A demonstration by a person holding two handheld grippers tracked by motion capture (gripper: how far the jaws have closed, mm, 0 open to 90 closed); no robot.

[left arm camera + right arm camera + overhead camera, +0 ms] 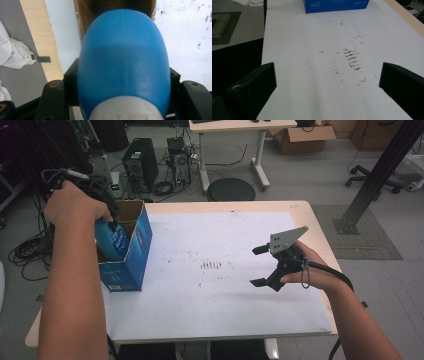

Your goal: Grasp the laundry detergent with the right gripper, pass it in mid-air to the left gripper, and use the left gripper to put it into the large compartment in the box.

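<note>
High view first: the left gripper (pixel 107 212), at about nine o'clock on the table, points down into the open top of a blue carton (pixel 131 251) that stands at the left edge of the white sheet (pixel 225 285) covering the table (pixel 320 225). Its jaws are clamped on a blue bottle (pixel 111 239), whose body sits partly inside the carton's mouth, leaning against the near wall. The person's left hand (pixel 72 205) wraps the gripper from above. At about three o'clock the right gripper (pixel 260 266) hangs over the sheet with its jaws spread wide and nothing between them, well apart from the carton; a grey three-cornered plate sits on top of it. Brown smudges (pixel 211 265) mark the sheet near its middle, between carton and right gripper. Left gripper view: the blue bottle (pixel 123 65) takes up the centre, its white neck at six o'clock, black jaws pressing its sides at eight and four o'clock; the carton's brown inside (pixel 85 15) shows at twelve o'clock beyond the bottle's rounded bottom. Right gripper view: two black jaws stand far apart at seven and four o'clock with bare white sheet (pixel 294 37) between them; the smudges (pixel 353 61) lie just ahead, and the blue carton (pixel 335 5) stands at twelve o'clock, at the far end.
</note>
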